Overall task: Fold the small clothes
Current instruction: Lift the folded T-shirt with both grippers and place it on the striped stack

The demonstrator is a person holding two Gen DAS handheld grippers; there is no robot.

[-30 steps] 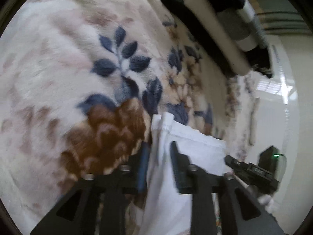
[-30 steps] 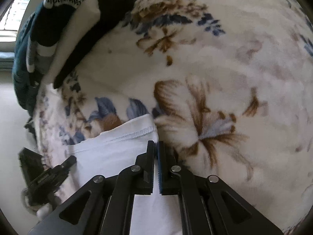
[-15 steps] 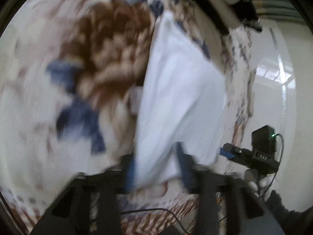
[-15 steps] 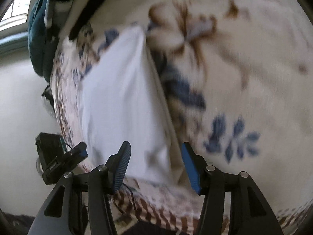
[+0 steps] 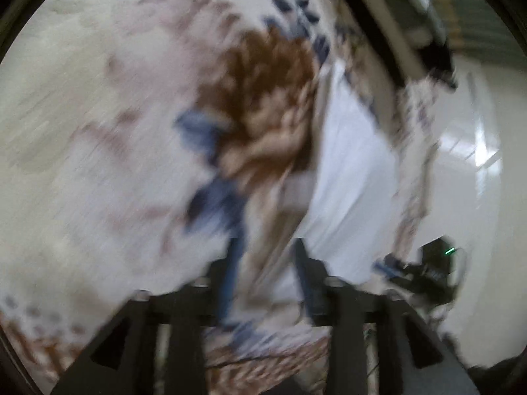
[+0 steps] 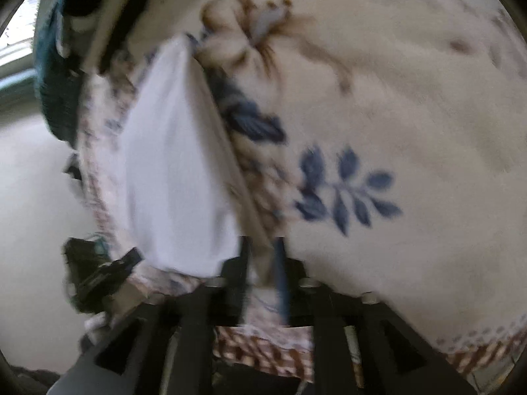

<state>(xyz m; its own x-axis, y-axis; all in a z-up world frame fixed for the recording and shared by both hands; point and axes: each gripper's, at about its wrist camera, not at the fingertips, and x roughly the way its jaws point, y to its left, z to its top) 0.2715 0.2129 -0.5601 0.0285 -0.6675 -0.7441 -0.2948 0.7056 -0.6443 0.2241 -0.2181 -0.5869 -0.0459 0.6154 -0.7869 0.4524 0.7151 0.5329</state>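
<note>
A white garment [image 5: 346,171] [image 6: 171,164] lies folded on a floral fleece blanket [image 5: 98,131] [image 6: 395,98], stretching away from both grippers. Both views are blurred by motion. My left gripper [image 5: 266,263] is at the garment's near left corner and its jaws are opening. A strip of the garment's edge lies between its fingers [image 5: 230,273], but the pads do not press it. My right gripper [image 6: 262,256] is at the near right corner. Its jaws stand narrow, closed around the garment's right edge.
A pile of dark and light clothes [image 5: 395,16] [image 6: 56,65] sits at the far end of the bed. Pale floor [image 5: 477,131] [image 6: 33,181] shows beyond the bed's side. A dark device [image 5: 428,270] [image 6: 95,273] hangs by the blanket's brown-patterned near border [image 6: 263,345].
Both grippers left the garment's far hem and drew back to its near edge. The right jaws went from shut to wide and now stand narrow. The left view has slid leftward.
</note>
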